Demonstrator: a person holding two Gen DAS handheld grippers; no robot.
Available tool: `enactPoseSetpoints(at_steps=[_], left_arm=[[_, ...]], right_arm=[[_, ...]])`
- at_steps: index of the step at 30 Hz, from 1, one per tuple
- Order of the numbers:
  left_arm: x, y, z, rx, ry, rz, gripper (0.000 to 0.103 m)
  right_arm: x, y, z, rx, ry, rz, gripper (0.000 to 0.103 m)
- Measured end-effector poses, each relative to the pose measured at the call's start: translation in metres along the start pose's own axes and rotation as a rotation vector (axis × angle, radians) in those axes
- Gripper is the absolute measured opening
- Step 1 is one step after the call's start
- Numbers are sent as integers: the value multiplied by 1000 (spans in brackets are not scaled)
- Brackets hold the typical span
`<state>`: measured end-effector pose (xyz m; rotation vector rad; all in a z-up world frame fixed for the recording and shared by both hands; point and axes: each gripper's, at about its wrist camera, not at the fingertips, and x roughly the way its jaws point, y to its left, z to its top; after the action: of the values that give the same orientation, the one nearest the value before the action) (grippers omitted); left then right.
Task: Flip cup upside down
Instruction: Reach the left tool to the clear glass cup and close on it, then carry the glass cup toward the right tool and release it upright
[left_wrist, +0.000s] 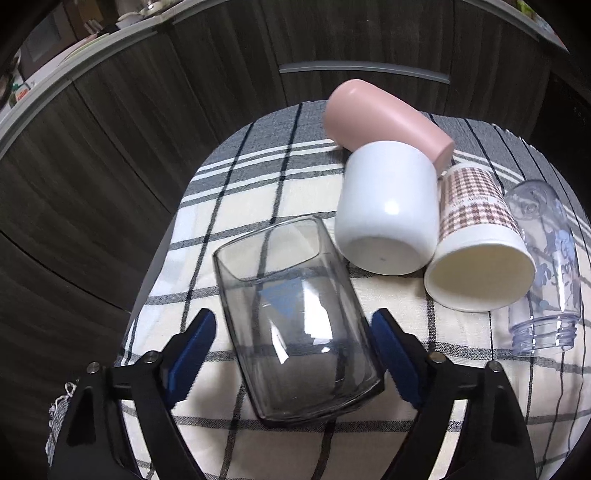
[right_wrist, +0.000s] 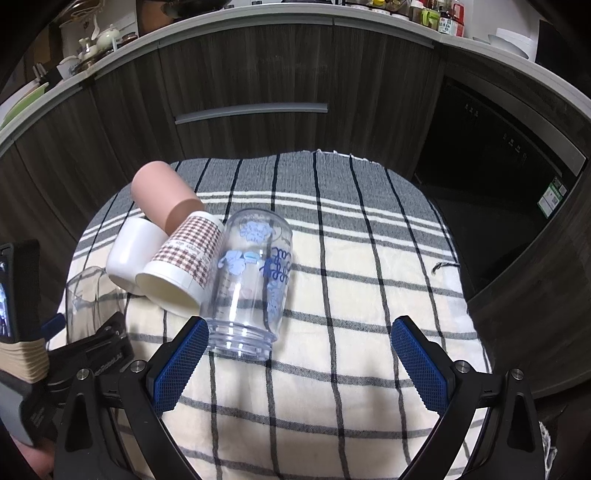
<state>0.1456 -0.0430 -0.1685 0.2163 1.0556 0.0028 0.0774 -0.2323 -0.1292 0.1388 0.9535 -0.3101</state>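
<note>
A smoky clear glass cup (left_wrist: 295, 325) stands on the plaid cloth between the fingers of my left gripper (left_wrist: 293, 334). The blue pads stand on either side of it, a small gap on the left and close on the right, so the gripper is open. The cup also shows at the left edge of the right wrist view (right_wrist: 90, 295). My right gripper (right_wrist: 295, 354) is open and empty over the cloth. Its left pad (right_wrist: 177, 369) sits next to the threaded mouth of a clear bottle-cup with blue flowers (right_wrist: 251, 280).
A white cup (left_wrist: 388, 214), a pink cup (left_wrist: 380, 122), a checked paper cup (left_wrist: 476, 251) and the clear flowered cup (left_wrist: 546, 266) lie clustered on the plaid cloth (right_wrist: 351, 295). Dark wood cabinets (right_wrist: 258, 74) stand behind the table. The left gripper's body (right_wrist: 74, 354) shows at lower left.
</note>
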Motion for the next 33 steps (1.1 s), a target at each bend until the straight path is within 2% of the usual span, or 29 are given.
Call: enactPoseSetpoints(at_steps=[8, 13, 18, 25, 33], left_arm=[[-3, -5, -7, 33, -21, 10, 77], [-13, -5, -20, 53, -16, -18, 75], [-32, -14, -45, 111, -14, -64, 75], [-75, -48, -87, 257, -40, -185, 75], [-104, -93, -106, 347, -74, -257, 75]], right_arm=[[2, -3, -7, 6, 18, -4, 100], [-4, -5, -10, -2, 15, -8, 100], [-20, -14, -18, -6, 13, -13, 100], [-58, -38, -43, -2, 13, -31, 100], [-85, -75, -78, 43, 35, -84, 100]])
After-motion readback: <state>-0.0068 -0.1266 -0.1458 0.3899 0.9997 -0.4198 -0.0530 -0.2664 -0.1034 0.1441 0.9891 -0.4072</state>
